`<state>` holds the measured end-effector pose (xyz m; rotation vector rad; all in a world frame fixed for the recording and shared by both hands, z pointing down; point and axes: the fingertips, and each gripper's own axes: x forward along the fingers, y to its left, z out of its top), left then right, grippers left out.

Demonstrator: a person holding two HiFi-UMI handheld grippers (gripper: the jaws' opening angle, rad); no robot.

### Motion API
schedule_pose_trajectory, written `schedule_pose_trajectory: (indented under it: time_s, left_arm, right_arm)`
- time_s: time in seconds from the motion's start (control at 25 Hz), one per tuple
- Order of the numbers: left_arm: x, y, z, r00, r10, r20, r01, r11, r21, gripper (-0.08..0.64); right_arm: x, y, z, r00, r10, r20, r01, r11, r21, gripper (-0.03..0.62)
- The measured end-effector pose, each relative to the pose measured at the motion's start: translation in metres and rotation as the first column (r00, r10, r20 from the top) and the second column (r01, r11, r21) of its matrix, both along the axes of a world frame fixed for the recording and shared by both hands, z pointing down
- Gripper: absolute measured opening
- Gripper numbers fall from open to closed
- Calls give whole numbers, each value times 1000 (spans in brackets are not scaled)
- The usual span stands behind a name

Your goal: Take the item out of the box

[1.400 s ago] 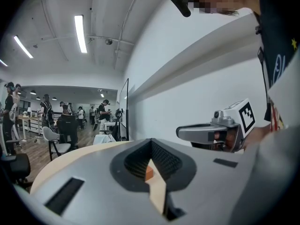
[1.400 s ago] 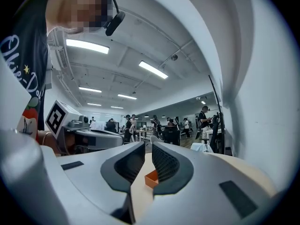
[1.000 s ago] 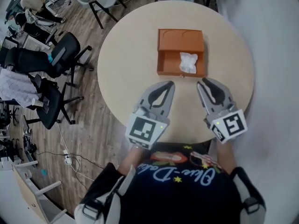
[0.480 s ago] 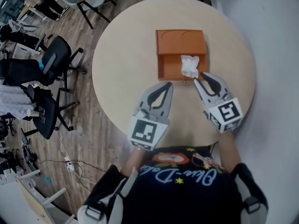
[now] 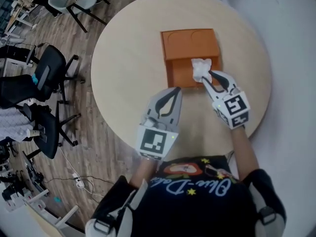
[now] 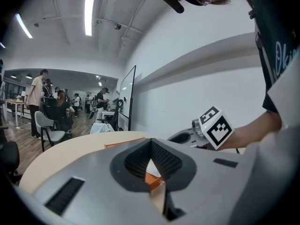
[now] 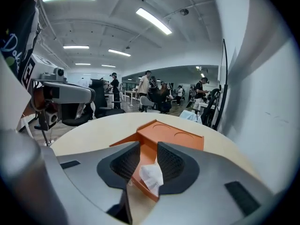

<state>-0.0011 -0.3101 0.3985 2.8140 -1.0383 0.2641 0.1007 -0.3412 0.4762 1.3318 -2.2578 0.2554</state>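
Observation:
An orange box (image 5: 190, 43) lies on the round table, its open front part holding a crumpled white item (image 5: 199, 69). In the right gripper view the white item (image 7: 151, 177) shows low in the gap between the jaws, with the box (image 7: 171, 137) behind it. My right gripper (image 5: 210, 76) is open, its tips at the box's front edge, right beside the item. My left gripper (image 5: 175, 90) hovers over the table just short of the box's front left, jaws shut with nothing in them. In the left gripper view its tips meet at the left gripper (image 6: 151, 142).
The round beige table (image 5: 123, 58) ends near me and at the right. Office chairs (image 5: 44, 75) stand on the wood floor to the left. People and desks fill the far room. The right gripper's marker cube (image 6: 212, 127) shows in the left gripper view.
My right gripper has moved forward from the bare table to the box's front edge, up to the white item. The left gripper has hardly moved.

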Motion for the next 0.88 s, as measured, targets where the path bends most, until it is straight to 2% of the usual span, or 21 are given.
schedule_pose_trajectory:
  time_s: [0.28, 0.72, 0.88]
  left_arm:
    - [-13, -16, 15, 1000, -7, -12, 7, 999, -40, -15]
    - [-20, -31, 24, 999, -13, -30, 11, 998, -60, -15]
    - [-24, -36, 27, 999, -24, -34, 22, 998, -62, -15]
  right_arm:
    - [3, -19, 40, 992, 8, -126, -24, 992, -127, 91]
    - [15, -39, 86, 970, -4, -241, -64, 961, -270, 91]
    - [17, -46, 100, 971, -11, -237, -65, 948, -311, 91]
